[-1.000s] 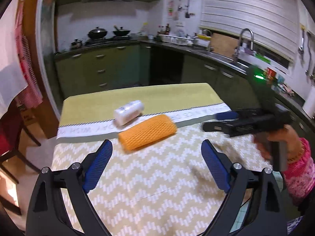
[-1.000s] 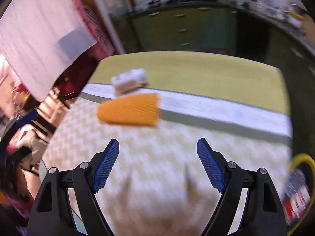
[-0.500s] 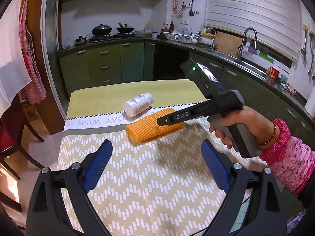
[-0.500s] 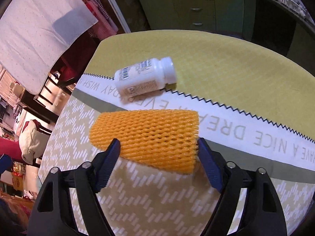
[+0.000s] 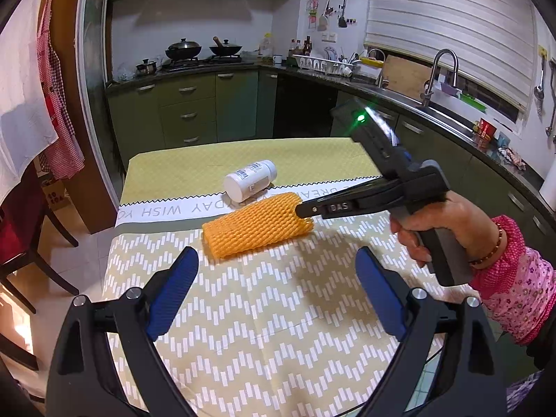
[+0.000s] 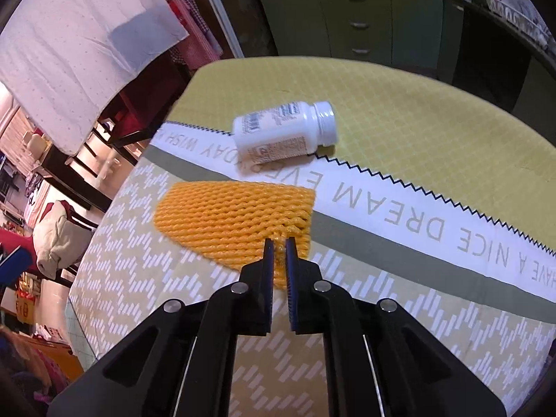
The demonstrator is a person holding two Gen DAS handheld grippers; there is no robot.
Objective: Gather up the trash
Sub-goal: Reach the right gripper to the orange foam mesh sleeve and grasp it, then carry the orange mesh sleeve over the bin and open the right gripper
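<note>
An orange foam net sleeve [image 5: 257, 224] lies flat on the patterned tablecloth [image 5: 264, 330]; it also shows in the right wrist view [image 6: 229, 219]. A white pill bottle [image 5: 250, 180] lies on its side just behind it, also in the right wrist view [image 6: 285, 132]. My right gripper [image 6: 278, 245] is shut on the near right end of the sleeve; in the left wrist view its fingers [image 5: 312, 208] pinch that end. My left gripper [image 5: 274, 278] is open and empty, above the table in front of the sleeve.
The table's left edge [image 5: 111, 260] drops to a tiled floor with dark chairs [image 5: 21, 229]. Green kitchen cabinets [image 5: 194, 104] stand behind the table, a counter with a sink tap [image 5: 441, 69] to the right. A white cloth [image 6: 87, 34] hangs at left.
My right gripper came in from the right over the table, reached the sleeve's end and closed on it. My left gripper stayed open and nearly still.
</note>
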